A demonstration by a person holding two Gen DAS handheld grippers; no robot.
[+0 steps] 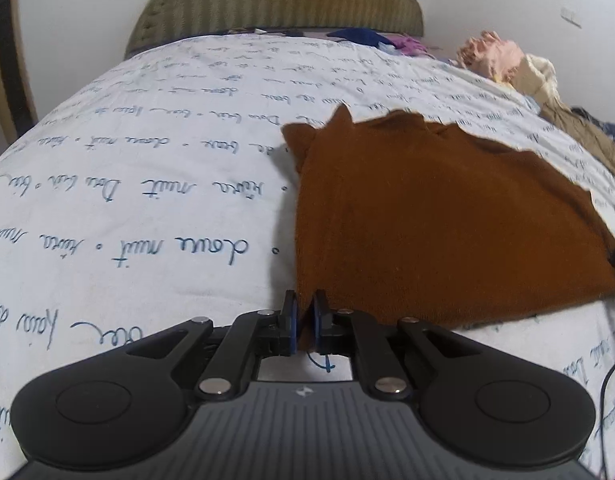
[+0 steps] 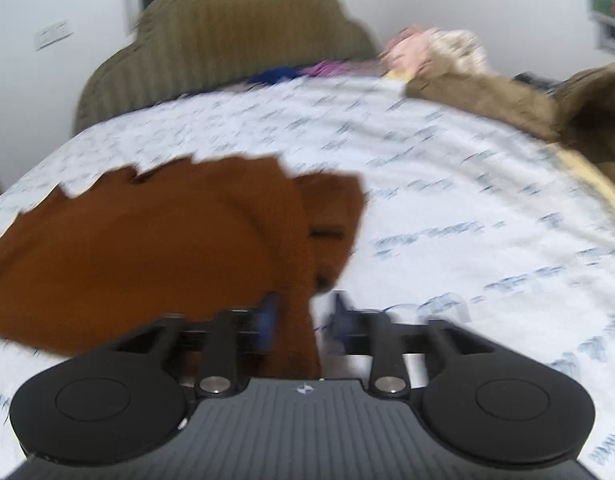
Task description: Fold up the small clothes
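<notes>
A small brown garment (image 1: 427, 220) lies spread flat on the white bed sheet (image 1: 147, 160) printed with blue handwriting. My left gripper (image 1: 305, 320) is shut on its near left corner, and the cloth is pinched between the blue pads. The right wrist view is blurred. There the same brown garment (image 2: 147, 248) fills the left side, with a folded flap at its right edge. My right gripper (image 2: 305, 314) stands at the garment's near right corner, jaws apart. The cloth touches the left pad (image 2: 269, 316) and stays apart from the right one.
An olive ribbed headboard (image 1: 275, 0) stands at the far end against a white wall. Pink and cream clothes (image 1: 495, 56) and a tan jacket (image 2: 507, 96) are piled along the right edge. Blue and purple pieces (image 1: 371, 38) lie near the headboard. A black cable (image 1: 611, 380) runs at the near right.
</notes>
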